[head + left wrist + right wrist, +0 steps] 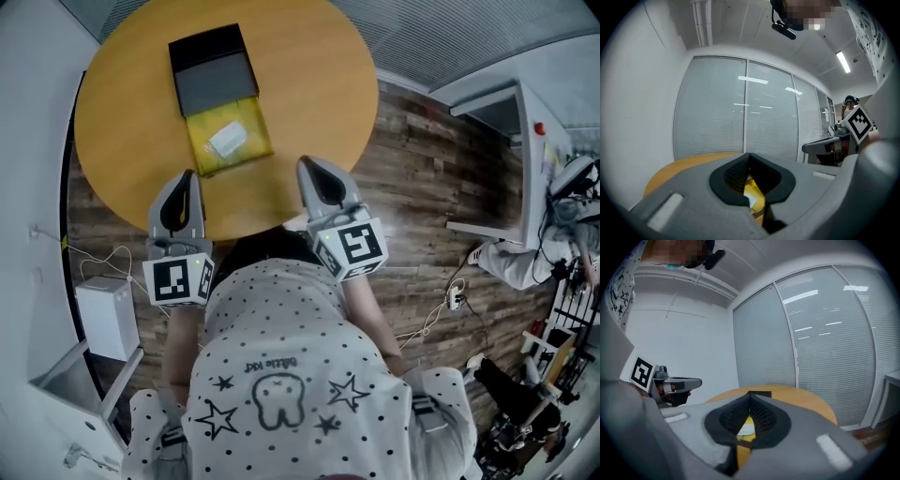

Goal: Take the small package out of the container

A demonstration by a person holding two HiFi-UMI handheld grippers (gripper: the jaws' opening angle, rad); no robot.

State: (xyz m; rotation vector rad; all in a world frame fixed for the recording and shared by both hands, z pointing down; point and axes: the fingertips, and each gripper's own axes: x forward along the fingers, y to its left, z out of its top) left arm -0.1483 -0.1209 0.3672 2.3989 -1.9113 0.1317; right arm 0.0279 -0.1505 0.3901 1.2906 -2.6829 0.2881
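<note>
Left gripper (187, 175) and right gripper (308, 163) sit short of the container (200, 150), both jaws closed on nothing. Reaching in like that (the small package (228, 139) lies flat) would likely just shove the container.

No word or number reads clearly; a short line of script (270, 362) crosses the person's dotted shirt (281, 309), above a tooth drawing (278, 398), too small to make out; a black-and-white square marker (178, 279) stands on the cube of the left gripper (187, 178), another on that of the right gripper (304, 165); neither bears letters.

Round table (314, 89) (wood-toned) on plank floor (422, 197).
</note>
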